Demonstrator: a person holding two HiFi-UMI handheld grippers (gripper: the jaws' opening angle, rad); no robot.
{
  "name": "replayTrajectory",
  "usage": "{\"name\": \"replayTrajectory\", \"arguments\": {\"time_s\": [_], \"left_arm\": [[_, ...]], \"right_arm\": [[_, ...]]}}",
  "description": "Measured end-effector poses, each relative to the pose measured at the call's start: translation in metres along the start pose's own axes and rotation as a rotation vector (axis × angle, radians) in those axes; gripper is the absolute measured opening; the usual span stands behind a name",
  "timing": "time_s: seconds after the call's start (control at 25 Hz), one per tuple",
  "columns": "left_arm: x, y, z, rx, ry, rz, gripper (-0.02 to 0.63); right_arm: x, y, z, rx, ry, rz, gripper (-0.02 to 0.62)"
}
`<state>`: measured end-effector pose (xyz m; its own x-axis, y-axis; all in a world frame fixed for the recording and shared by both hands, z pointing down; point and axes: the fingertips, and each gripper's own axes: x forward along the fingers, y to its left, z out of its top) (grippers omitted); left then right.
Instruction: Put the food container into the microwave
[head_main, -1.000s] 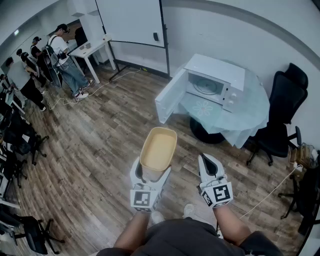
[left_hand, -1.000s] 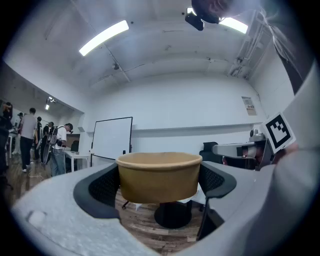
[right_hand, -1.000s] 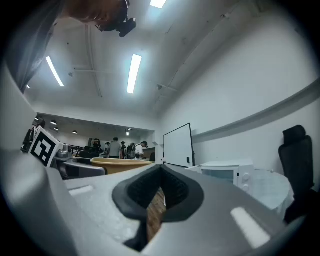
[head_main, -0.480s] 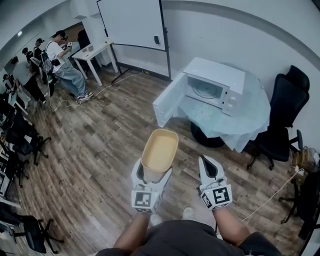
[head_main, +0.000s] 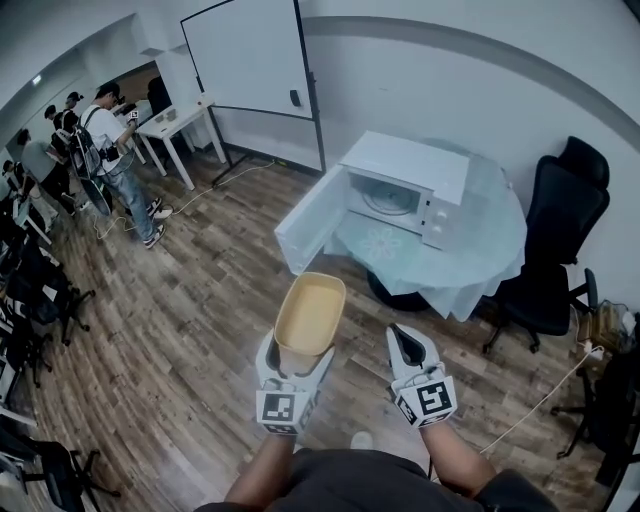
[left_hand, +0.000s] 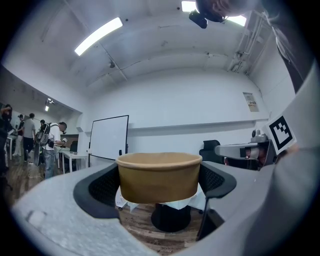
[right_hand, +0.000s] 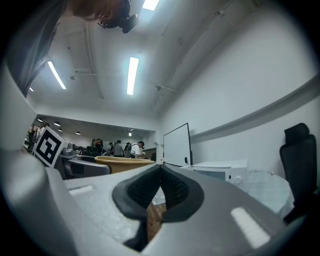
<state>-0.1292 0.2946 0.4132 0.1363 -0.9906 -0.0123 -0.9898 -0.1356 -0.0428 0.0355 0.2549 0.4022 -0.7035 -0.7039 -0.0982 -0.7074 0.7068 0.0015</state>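
A tan oval food container (head_main: 309, 314) is held upright in the air, and my left gripper (head_main: 297, 356) is shut on its near end. In the left gripper view the container (left_hand: 159, 176) fills the gap between both black pads. My right gripper (head_main: 405, 346) hangs beside it, shut and empty; its pads (right_hand: 170, 192) meet at the tips. The white microwave (head_main: 400, 188) stands ahead on a round table (head_main: 470, 262), its door (head_main: 312, 222) swung wide open to the left. Its cavity shows a glass turntable. The microwave (right_hand: 220, 170) also shows at the right of the right gripper view.
A black office chair (head_main: 555, 250) stands right of the table. A whiteboard (head_main: 250, 60) leans on the far wall. Several people (head_main: 100, 150) stand by a white desk at the far left. Wooden floor (head_main: 190, 300) lies between me and the table.
The microwave and table have drifted slightly left and nearer in the head view as I move toward them. Both grippers keep their pose, the left still shut on the container.
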Motion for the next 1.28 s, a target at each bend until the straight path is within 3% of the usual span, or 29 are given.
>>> {"name": "replayTrajectory", "arguments": {"time_s": [0.48,0.68,0.88,1.28], "left_arm": [[0.075,-0.009,-0.007,-0.038,0.009,-0.050,0.502],[0.123,0.005,-0.008,-0.023,0.003,-0.092,0.502],[0.168,0.020,-0.004,0.057,-0.022,-0.150,0.502],[0.234,0.063,-0.010,0.034,-0.023,-0.200,0.502]], "right_arm": [[0.036,-0.050,-0.011,0.008,0.030,-0.014,-0.003],[0.076,-0.073,-0.011,-0.007,0.031,-0.045,-0.003],[0.118,-0.086,-0.006,-0.030,0.022,-0.063,-0.003],[0.192,-0.106,-0.017,-0.036,0.050,-0.105,-0.003]]}}
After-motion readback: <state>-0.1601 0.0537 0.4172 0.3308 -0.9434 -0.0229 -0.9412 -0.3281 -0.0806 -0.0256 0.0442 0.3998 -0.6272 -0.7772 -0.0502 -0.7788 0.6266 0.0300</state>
